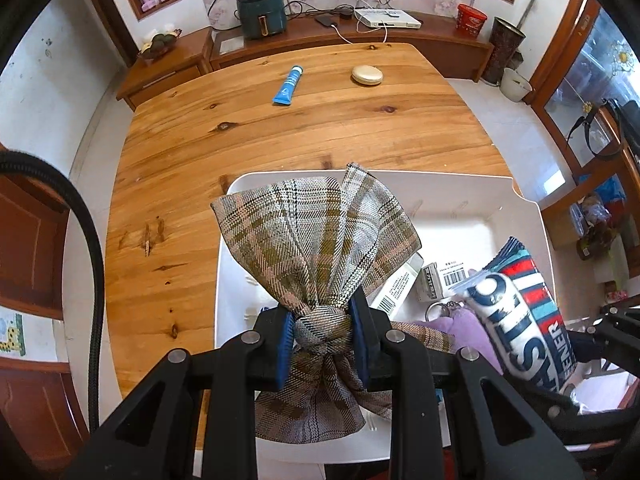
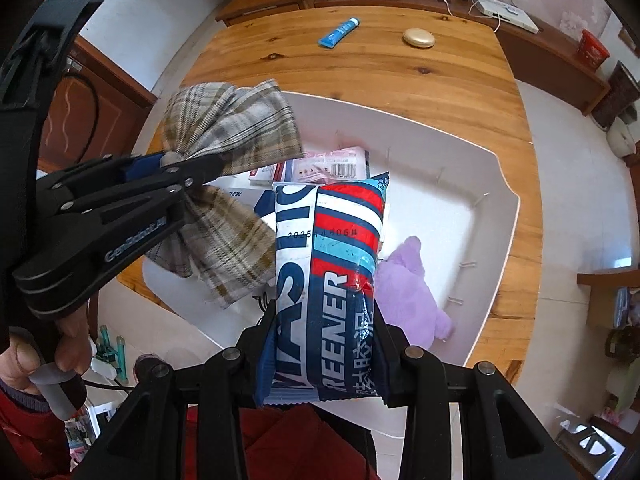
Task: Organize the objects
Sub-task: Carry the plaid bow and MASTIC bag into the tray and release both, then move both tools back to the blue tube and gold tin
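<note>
White bin [image 2: 496,216] w/ boxes [image 2: 328,164], purple plush [image 2: 404,280], L gripper [image 1: 323,336] pinching plaid bow [image 1: 316,236], R gripper [image 2: 324,360] pinching packet [image 2: 332,264].

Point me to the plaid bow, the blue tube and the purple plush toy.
plaid bow [image 1: 322,330]: left wrist view, on its knot.
blue tube [image 1: 287,86]: left wrist view, mid-body.
purple plush toy [image 2: 404,284]: right wrist view, on its body.
</note>
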Action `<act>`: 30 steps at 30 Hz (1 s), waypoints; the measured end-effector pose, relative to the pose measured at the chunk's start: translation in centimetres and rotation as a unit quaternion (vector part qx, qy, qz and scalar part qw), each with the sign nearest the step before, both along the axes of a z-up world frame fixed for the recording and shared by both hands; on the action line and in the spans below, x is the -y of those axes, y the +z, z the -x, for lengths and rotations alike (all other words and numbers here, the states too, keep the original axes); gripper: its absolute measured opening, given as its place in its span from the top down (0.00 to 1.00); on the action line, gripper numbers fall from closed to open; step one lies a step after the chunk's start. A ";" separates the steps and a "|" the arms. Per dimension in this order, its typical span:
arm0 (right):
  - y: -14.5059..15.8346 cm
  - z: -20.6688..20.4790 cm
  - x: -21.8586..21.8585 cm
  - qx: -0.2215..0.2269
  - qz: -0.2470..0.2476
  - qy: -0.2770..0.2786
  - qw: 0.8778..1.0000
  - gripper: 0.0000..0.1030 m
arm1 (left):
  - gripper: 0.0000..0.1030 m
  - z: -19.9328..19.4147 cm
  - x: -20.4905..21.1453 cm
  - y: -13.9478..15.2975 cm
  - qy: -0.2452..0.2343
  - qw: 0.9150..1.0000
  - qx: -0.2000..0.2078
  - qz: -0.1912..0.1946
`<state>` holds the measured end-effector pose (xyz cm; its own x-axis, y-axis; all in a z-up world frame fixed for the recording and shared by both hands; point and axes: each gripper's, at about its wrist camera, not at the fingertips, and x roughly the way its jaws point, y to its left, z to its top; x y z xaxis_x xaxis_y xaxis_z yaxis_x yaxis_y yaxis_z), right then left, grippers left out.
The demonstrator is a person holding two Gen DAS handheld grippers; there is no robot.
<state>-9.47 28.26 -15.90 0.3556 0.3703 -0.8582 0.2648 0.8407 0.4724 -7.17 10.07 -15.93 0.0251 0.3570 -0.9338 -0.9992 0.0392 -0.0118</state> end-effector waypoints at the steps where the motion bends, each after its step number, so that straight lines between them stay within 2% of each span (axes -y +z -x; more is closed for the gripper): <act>1: -0.1 -0.2 -0.1 -0.001 0.001 0.001 1.000 0.61 | 0.72 -0.1 -0.1 -0.1 -0.001 1.000 -0.001 0.001; 6: -0.6 -0.8 -0.6 -0.010 0.000 0.001 1.000 0.57 | 0.66 0.4 -0.9 -0.7 0.014 1.000 0.010 0.008; 9: -0.7 -0.8 -0.6 -0.014 -0.002 -0.002 1.000 0.56 | 0.45 0.7 -0.9 -0.8 0.024 0.999 0.018 0.011; 11: -0.5 -0.6 -0.5 -0.012 0.001 -0.003 1.000 0.52 | 0.23 0.7 -0.7 -0.7 0.026 0.999 0.021 0.008; 20: 1.2 0.5 0.5 0.011 0.010 -0.009 1.000 0.52 | 0.20 1.2 0.0 1.2 0.041 0.999 0.025 -0.006; 30: 5.1 1.0 2.7 0.055 0.026 -0.019 0.998 0.52 | 0.20 1.0 0.1 6.2 0.033 0.998 0.013 -0.042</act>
<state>-10.44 25.59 -10.76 0.4615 0.3111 -0.8308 0.2469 0.8544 0.4571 -8.17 9.94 -9.73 0.0227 0.4357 -0.8998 -0.9990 -0.0255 -0.0375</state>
